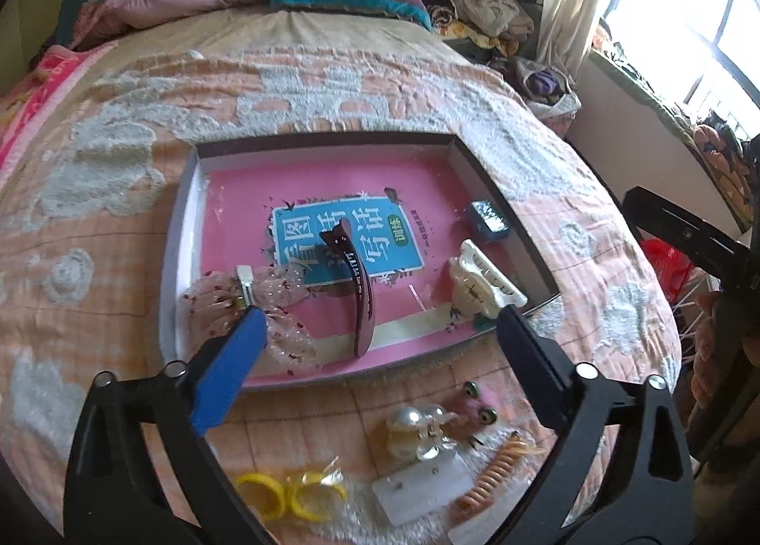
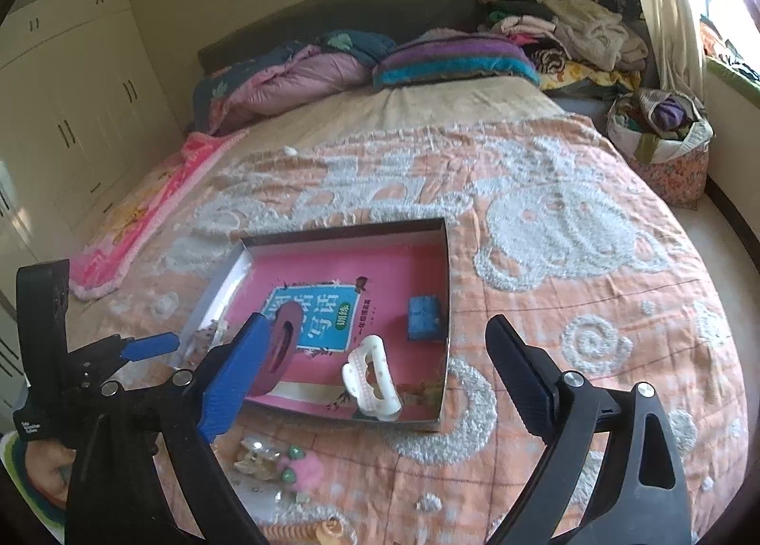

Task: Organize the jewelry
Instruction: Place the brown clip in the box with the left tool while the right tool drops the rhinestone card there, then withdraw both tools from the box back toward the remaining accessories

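1. Left gripper: fingers spread wide, holding nothing, over the near edge of the tray on the bed.
2. Right gripper: fingers spread, empty.
3. Tray holds brown hair clip, white claw clip, blue clip, lace bow.
4. Pearl piece and yellow rings lie on the bed before the tray.
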The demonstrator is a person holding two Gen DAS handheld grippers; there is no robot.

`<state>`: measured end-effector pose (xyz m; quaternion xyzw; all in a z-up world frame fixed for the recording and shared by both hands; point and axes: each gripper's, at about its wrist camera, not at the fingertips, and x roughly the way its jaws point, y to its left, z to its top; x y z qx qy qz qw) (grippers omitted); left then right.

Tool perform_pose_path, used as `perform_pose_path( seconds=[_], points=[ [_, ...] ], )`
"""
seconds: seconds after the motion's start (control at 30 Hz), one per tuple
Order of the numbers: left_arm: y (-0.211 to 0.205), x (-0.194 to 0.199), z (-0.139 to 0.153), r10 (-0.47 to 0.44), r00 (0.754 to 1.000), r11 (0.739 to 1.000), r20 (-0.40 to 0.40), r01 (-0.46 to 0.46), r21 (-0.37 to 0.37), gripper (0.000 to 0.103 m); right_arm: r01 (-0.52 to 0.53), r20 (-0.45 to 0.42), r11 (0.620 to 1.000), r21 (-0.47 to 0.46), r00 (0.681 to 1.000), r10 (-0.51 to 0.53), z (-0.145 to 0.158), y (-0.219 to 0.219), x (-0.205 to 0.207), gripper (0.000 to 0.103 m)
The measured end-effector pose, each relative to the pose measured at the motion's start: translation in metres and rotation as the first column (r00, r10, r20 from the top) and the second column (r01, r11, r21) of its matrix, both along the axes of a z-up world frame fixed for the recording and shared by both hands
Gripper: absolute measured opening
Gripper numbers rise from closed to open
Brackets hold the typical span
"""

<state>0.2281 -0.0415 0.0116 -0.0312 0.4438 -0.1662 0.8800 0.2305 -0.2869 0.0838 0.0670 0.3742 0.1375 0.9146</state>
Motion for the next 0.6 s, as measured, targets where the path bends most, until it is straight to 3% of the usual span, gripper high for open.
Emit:
perform_pose_path(
  seconds=[0.6],
  points=[
    [0.027, -0.060, 0.050, 0.070, 0.993, 0.997, 0.096, -0.069, -0.021, 0.094, -0.032, 0.157, 0.999, 0.005, 0.987, 0.030, 0.069, -0.004, -0.077, 0.098]
  ],
)
